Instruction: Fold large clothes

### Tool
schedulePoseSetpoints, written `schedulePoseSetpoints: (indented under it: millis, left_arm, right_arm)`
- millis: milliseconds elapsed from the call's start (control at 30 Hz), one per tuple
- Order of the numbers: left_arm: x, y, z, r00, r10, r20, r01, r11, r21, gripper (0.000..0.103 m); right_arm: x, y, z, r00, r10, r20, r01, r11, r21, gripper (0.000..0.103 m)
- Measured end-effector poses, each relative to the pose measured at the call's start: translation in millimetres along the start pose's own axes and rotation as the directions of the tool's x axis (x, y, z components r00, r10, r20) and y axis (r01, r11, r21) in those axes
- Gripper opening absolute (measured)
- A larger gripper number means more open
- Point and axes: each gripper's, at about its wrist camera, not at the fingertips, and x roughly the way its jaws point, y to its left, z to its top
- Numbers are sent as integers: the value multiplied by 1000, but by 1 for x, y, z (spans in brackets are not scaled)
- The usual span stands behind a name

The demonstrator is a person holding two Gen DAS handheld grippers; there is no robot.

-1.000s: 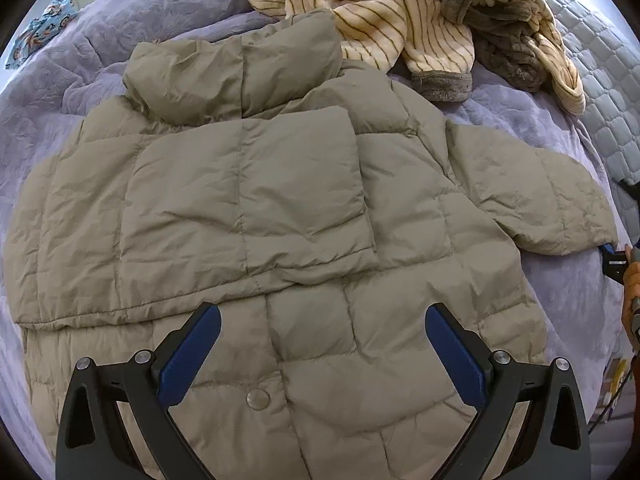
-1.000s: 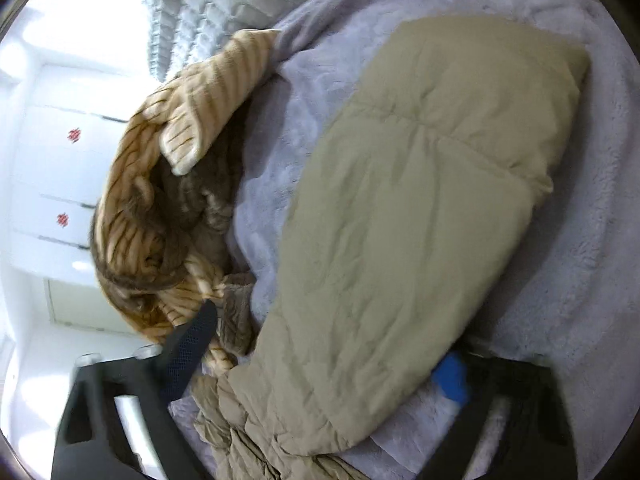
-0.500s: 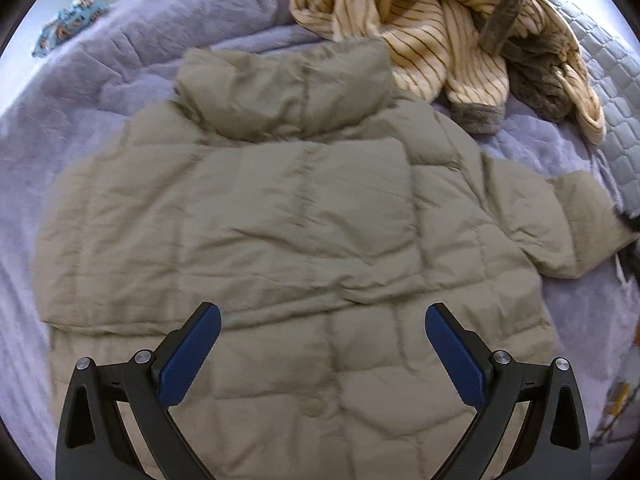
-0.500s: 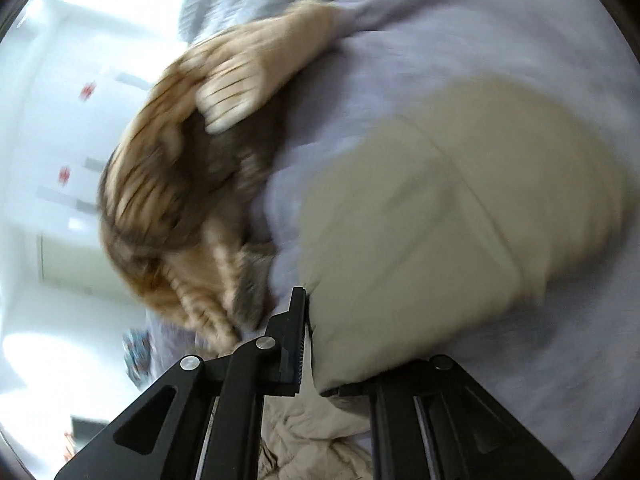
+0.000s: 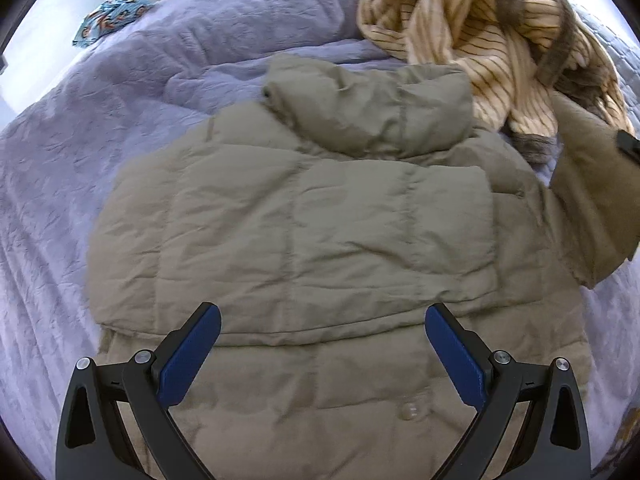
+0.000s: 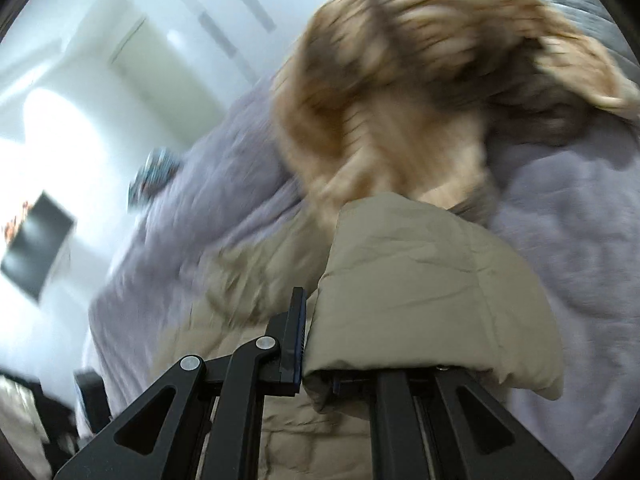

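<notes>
A khaki puffer jacket [image 5: 304, 232] lies front-up on the lilac bedspread [image 5: 80, 184], collar at the far end, one sleeve folded across its chest. My left gripper [image 5: 320, 356] hovers open above the jacket's lower front, nothing between its blue pads. The jacket's other sleeve [image 5: 588, 200] is lifted off the bed at the right edge of the left wrist view. My right gripper [image 6: 312, 344] is shut on that sleeve's cuff [image 6: 420, 300], which drapes over its right finger and hides it. The right wrist view is blurred by motion.
A striped cream and grey fleece garment [image 5: 500, 36] is heaped just beyond the jacket's collar. A small patterned blue cloth [image 5: 112, 12] lies at the bed's far left. A quilted grey headboard [image 5: 624, 64] rises at the right. White wardrobe doors [image 6: 168, 40] stand behind.
My right gripper closed on the sleeve cuff and lifted it off the bed, swinging it toward the jacket's body. The left gripper drifted sideways over the jacket, still open.
</notes>
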Motion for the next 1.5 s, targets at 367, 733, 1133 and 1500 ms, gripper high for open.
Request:
schedulePoseSetpoints:
  millis: [367,733,1133,1500]
  left_arm:
    - [15,28,-4,1000,-4,-27,3,1000,-16,102]
    - [12,37,-1,998,-62,-1,62,998,-25,102]
    - [5,57,9,989,-138,47,140,989,-54,102]
    - [-6,115,27,925,-354,135,376,900,-218,102]
  right_arm:
    - [116,17,-86,959,-17,-282,39,997,73,15]
    - [92,-2,-88,959,63,-278,-5,978,206,64]
    - [64,-83,-64,985,143,-93,-60,802,594,48]
    - [100,61,-46,959,156,-238,-148,988,50,16]
